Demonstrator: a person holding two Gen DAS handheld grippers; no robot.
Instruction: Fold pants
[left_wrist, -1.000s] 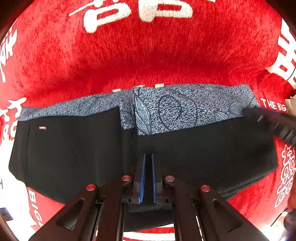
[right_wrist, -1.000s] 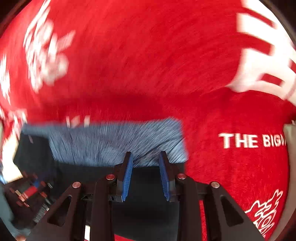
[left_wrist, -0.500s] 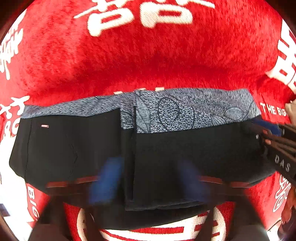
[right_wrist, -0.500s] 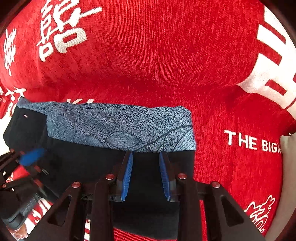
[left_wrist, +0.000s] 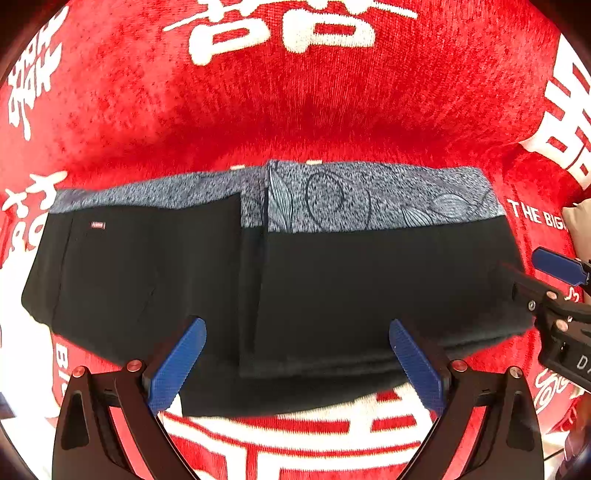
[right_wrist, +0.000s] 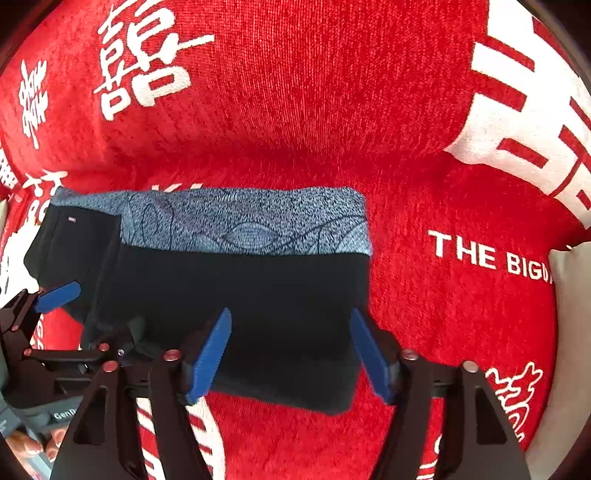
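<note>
The black pants (left_wrist: 332, 280) with a blue-grey patterned waistband (left_wrist: 369, 199) lie folded flat on the red cloth; they also show in the right wrist view (right_wrist: 258, 295). My left gripper (left_wrist: 295, 354) is open and empty, above the near edge of the pants' middle. My right gripper (right_wrist: 291, 347) is open and empty, above the pants' right near corner. The right gripper also shows at the right edge of the left wrist view (left_wrist: 554, 291). The left gripper shows at the left edge of the right wrist view (right_wrist: 44, 314).
A red cloth with white characters and lettering (right_wrist: 480, 254) covers the whole surface (left_wrist: 295, 110). A pale cushion-like object (right_wrist: 572, 314) sits at the far right edge. A hand (right_wrist: 33, 443) shows at the lower left of the right wrist view.
Both grippers have opened wide and let go of the pants. They have drawn back toward the near edge, and the folded pants lie still.
</note>
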